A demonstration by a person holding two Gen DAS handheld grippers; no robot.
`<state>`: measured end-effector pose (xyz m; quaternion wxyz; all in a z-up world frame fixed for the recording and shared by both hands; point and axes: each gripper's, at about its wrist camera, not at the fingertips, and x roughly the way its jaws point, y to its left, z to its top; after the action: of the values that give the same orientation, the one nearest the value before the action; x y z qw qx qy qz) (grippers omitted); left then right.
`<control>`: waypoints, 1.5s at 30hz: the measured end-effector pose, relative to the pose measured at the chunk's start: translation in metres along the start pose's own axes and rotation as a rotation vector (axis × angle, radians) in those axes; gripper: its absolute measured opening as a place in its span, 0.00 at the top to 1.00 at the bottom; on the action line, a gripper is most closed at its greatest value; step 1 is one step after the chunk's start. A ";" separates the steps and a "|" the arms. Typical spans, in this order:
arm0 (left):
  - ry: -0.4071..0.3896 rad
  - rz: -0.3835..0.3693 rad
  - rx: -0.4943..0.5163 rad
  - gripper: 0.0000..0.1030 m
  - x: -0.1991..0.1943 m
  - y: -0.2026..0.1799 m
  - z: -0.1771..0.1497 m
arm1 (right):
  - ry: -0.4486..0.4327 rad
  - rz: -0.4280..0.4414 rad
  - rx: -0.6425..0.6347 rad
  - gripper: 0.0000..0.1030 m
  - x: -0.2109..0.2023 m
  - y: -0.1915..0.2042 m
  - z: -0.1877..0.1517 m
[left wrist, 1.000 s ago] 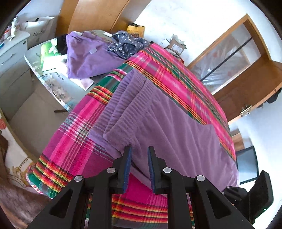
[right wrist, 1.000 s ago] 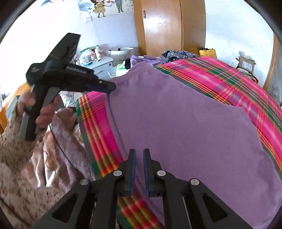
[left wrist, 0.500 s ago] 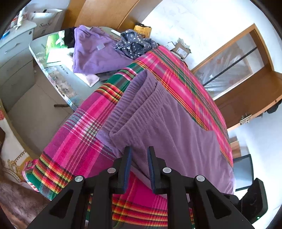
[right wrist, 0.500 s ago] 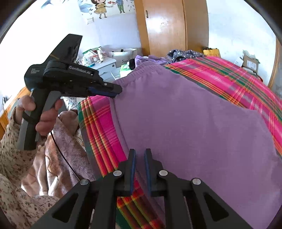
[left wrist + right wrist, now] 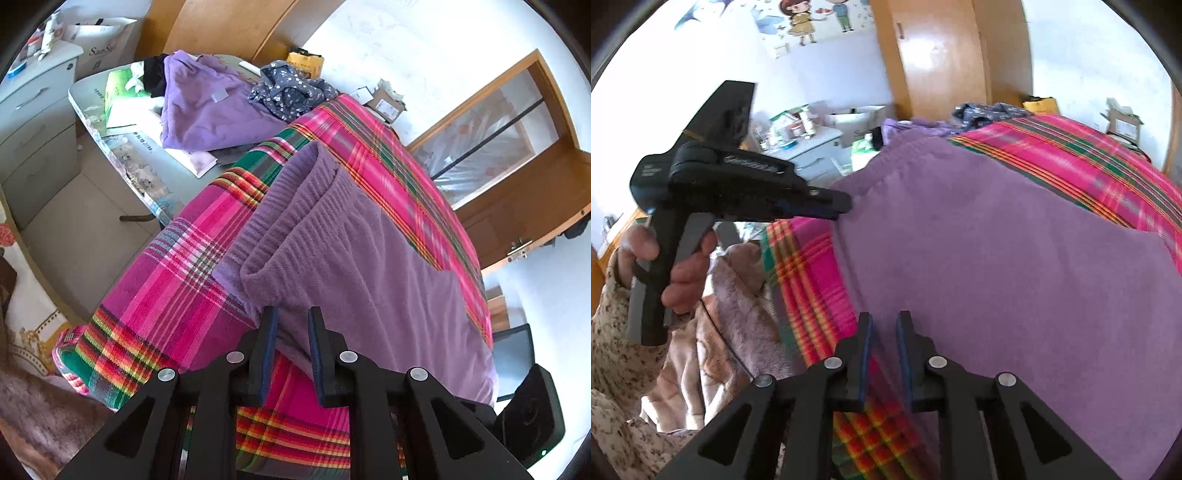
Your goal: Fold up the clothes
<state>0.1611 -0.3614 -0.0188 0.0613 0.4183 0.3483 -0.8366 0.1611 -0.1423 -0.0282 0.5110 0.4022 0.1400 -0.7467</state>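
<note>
Purple fleece trousers [image 5: 362,266] lie flat on a pink plaid cloth [image 5: 177,280] over the table, elastic waistband toward the far left. They also show in the right wrist view [image 5: 997,251]. My left gripper [image 5: 291,317] is partly open, its jaws either side of the trousers' near edge by the waistband corner. From the right wrist view the left gripper [image 5: 842,203] reaches the waistband edge. My right gripper [image 5: 882,321] is partly open over the trousers' near edge, where purple meets plaid.
A second purple garment [image 5: 207,107] and a dark floral one [image 5: 291,92] lie piled at the table's far end. Grey drawers [image 5: 33,122] stand at the left. A wooden door [image 5: 517,192] is at the right. A beige blanket [image 5: 731,302] lies below the table edge.
Both grippers have moved closer to the trousers' near edge. The left gripper has opened slightly wider and the right one too.
</note>
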 end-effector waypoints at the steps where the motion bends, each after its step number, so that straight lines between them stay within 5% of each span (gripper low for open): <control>1: -0.008 0.029 -0.001 0.82 -0.003 -0.001 -0.001 | -0.003 0.004 0.001 0.82 0.000 0.000 0.000; 27: -0.037 -0.082 -0.225 0.80 0.010 0.018 0.003 | -0.049 0.022 0.019 0.71 -0.002 0.009 -0.006; 35: -0.115 -0.172 -0.281 0.79 0.005 0.025 -0.006 | -0.054 0.031 0.024 0.71 -0.003 0.007 -0.008; 39: -0.139 -0.202 -0.262 0.51 0.006 0.021 -0.009 | -0.057 0.026 0.016 0.70 -0.004 0.009 -0.009; 45: -0.138 -0.209 -0.259 0.49 0.009 0.018 -0.005 | -0.059 0.031 0.014 0.66 -0.003 0.010 -0.008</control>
<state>0.1661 -0.3702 -0.0370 0.0513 0.3101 0.4897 -0.8132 0.1738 -0.1396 -0.0292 0.5236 0.3857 0.1134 -0.7511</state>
